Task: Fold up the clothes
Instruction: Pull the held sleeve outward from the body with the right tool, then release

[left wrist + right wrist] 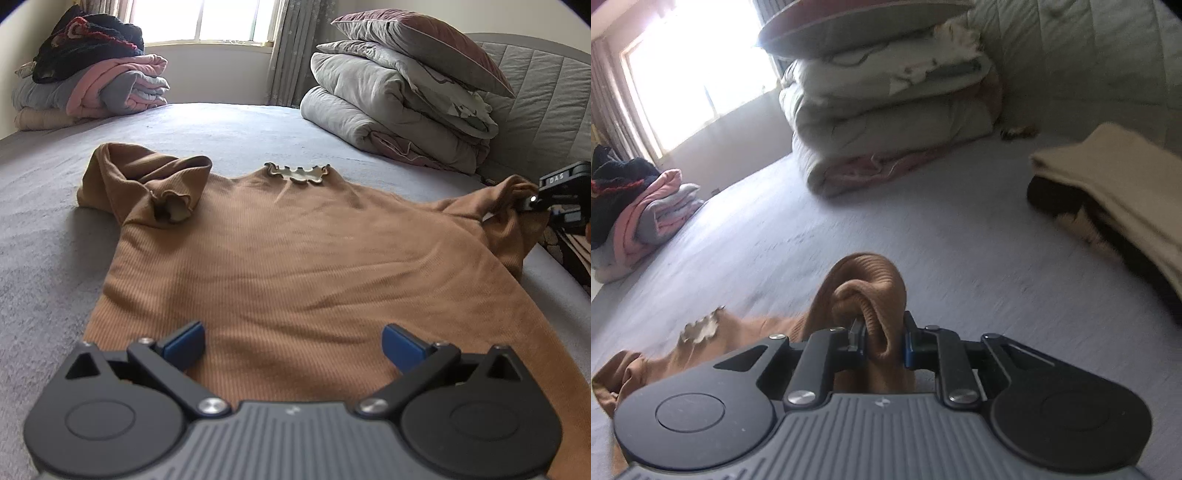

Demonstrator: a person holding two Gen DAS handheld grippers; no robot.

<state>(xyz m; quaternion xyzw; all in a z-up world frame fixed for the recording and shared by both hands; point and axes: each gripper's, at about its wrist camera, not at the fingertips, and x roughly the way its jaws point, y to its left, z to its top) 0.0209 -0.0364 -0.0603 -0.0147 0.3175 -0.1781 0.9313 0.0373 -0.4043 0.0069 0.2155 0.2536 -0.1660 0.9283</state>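
Note:
A brown ribbed sweater (295,243) with a frilled cream collar (297,173) lies flat on the grey bed (229,125). Its left sleeve (147,181) is folded in over the shoulder. My left gripper (293,345) hovers over the hem with its blue pads wide apart and nothing between them. My right gripper (882,343) is shut on a bunched fold of the right sleeve (866,291), lifting it off the bed. In the left wrist view the right gripper (532,201) shows at the far right edge, pinching that sleeve (513,210).
A stack of folded quilts and a pillow (402,96) sits at the headboard end. Folded pink, grey and dark clothes (92,81) are piled at the far left by the window. A folded beige and dark garment (1115,199) lies to the right.

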